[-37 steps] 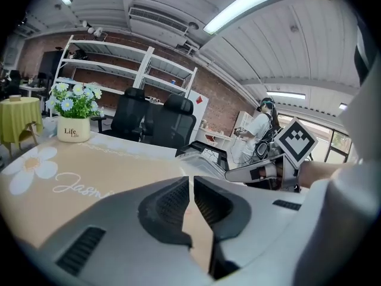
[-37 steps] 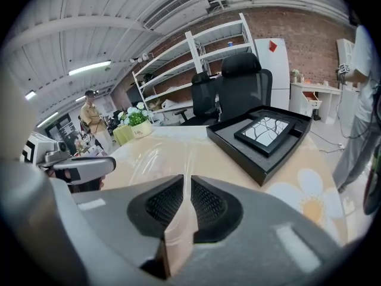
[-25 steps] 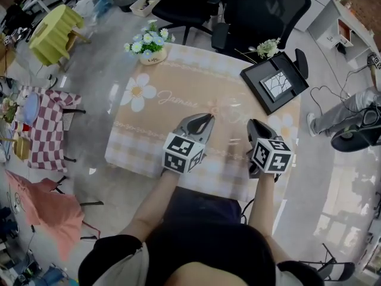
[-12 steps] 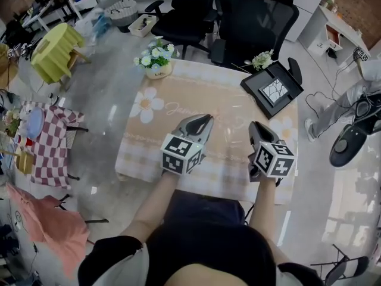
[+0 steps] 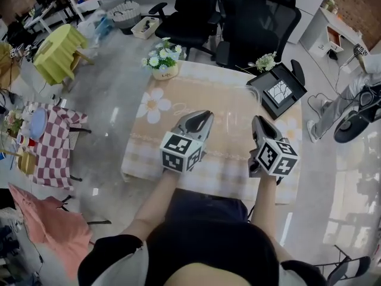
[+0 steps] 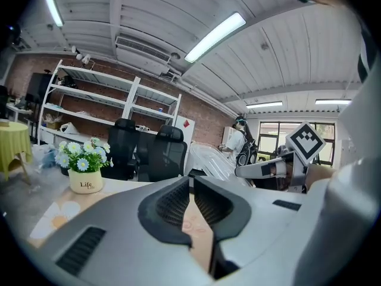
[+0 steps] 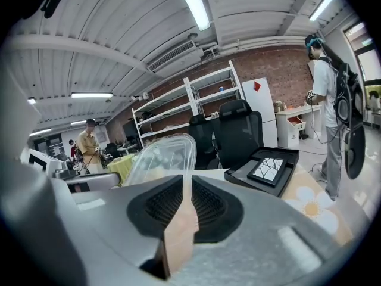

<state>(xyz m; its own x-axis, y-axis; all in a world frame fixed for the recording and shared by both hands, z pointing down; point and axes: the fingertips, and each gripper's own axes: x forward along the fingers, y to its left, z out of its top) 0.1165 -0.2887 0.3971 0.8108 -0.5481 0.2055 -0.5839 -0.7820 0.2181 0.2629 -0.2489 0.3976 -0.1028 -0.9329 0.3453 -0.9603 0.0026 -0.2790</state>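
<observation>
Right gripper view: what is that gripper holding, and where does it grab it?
A clear plastic container, pinched at its thin rim by the right gripper's shut jaws.

Flower pot (image 5: 165, 70) and black tray (image 5: 259, 88) stand well apart; clear container (image 7: 161, 159) seemingly hangs between.

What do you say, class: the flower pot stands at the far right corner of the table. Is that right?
Not quite. The head view shows the flower pot at the far left corner of the table. The black tray sits at the far right corner.
</observation>
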